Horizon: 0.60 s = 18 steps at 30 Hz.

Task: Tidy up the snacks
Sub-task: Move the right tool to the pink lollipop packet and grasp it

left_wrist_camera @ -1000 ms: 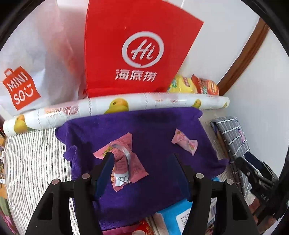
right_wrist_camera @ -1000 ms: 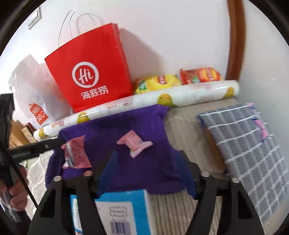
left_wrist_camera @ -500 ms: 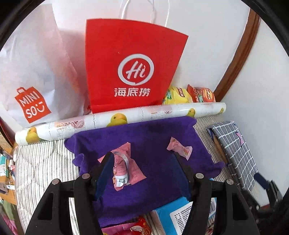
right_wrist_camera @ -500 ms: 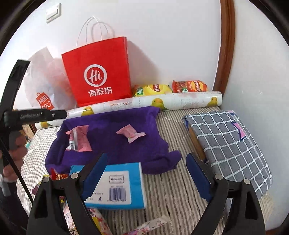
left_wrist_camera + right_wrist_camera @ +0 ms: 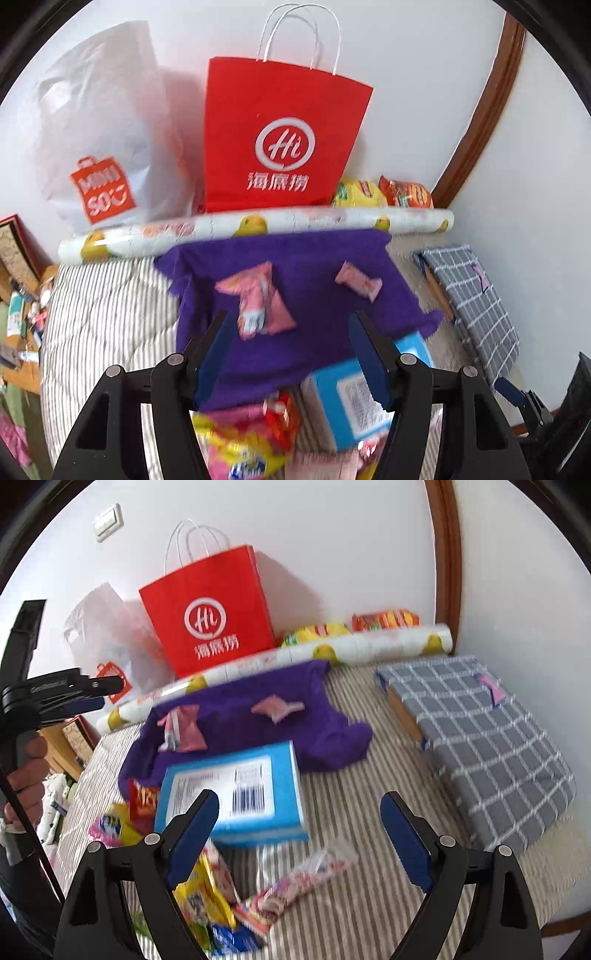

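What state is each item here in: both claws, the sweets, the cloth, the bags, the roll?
Left claw: open, empty.
Right claw: open, empty.
Two pink sweets: wrapped, lying on the cloth.
Purple cloth: spread, rumpled.
Red paper bag: upright.
White plastic bag: upright, slumped.
Printed roll: rolled up, lying flat.
Blue box: closed, flat.

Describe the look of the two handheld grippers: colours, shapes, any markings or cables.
Both are black plastic. The right gripper and left gripper each have two angular arms with triangular cut-outs and silver rivets, ending in flat blue pads. From the right wrist view, the left one shows a grey handle, small white lettering too blurred to read, and a thin black cable.
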Each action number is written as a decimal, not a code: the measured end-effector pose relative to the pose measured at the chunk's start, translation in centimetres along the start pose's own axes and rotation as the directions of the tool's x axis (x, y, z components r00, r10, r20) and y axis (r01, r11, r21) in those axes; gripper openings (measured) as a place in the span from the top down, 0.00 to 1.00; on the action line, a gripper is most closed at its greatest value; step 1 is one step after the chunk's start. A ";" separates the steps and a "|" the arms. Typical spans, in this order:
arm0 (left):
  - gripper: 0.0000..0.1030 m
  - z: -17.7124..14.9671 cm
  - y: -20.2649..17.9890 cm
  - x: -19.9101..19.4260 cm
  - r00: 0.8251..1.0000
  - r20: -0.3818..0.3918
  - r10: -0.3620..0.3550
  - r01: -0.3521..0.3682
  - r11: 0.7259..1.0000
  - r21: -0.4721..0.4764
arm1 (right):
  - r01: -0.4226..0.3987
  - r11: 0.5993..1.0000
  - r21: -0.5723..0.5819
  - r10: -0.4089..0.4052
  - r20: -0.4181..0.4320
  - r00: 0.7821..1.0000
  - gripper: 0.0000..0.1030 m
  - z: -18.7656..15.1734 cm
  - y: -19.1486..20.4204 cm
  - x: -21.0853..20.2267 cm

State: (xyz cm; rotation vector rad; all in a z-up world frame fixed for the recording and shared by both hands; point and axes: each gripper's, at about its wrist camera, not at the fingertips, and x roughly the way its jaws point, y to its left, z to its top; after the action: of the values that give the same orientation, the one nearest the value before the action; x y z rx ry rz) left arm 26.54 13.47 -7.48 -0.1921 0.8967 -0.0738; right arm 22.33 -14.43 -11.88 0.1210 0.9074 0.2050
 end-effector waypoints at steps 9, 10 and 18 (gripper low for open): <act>0.39 -4.7 0.6 -2.8 0.999 -0.030 0.027 -0.028 0.999 -0.032 | -0.066 0.998 0.013 0.066 -0.073 0.995 0.17 -4.5 -0.5 -0.5; 0.39 -5.3 0.7 -3.1 0.999 -0.029 0.027 -0.028 0.999 -0.035 | -0.065 0.998 0.015 0.067 -0.088 0.994 0.22 -5.1 -0.5 -0.2; 0.39 -10.6 3.4 -4.2 0.997 -0.058 0.055 -0.060 0.995 -0.084 | -0.091 0.994 0.060 0.101 -0.190 0.977 0.44 -7.6 -0.9 3.3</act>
State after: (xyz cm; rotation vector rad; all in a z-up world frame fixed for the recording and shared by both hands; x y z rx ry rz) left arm 15.59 15.97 -11.37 -0.2448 0.9609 0.0133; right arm 18.37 -14.38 -19.22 0.1956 1.1013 0.2874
